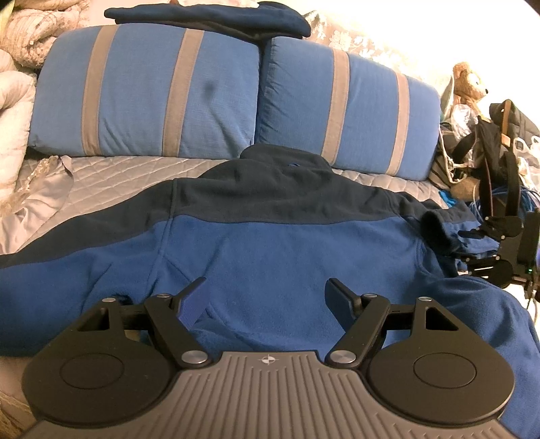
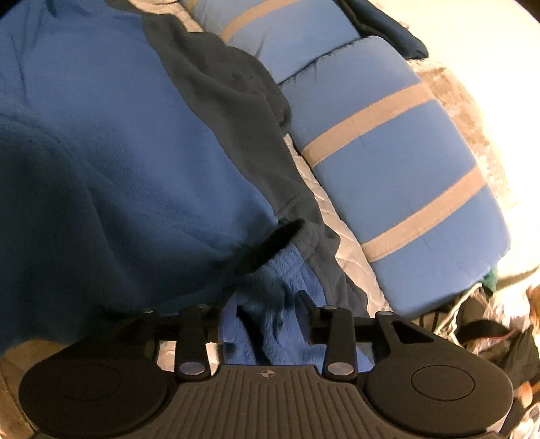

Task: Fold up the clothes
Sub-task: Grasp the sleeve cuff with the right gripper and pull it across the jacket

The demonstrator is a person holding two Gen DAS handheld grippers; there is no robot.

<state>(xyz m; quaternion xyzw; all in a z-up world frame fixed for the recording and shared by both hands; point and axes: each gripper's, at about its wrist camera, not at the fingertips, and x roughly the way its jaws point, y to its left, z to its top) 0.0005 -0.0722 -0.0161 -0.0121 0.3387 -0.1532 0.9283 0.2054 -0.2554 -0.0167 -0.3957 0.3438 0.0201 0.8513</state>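
Right gripper (image 2: 266,317), jaws apart around the soft, floppy fleece jacket's (image 1: 287,256) sleeve cuff (image 2: 270,250) at right, should pinch that thick hem; left gripper (image 1: 265,300) hangs open.

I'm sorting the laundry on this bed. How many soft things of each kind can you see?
Blue fleece jacket with navy shoulders: 1
Blue pillows with grey stripes: 2
Folded navy garment on the pillows: 1
Brown teddy bear: 1
Total: 5
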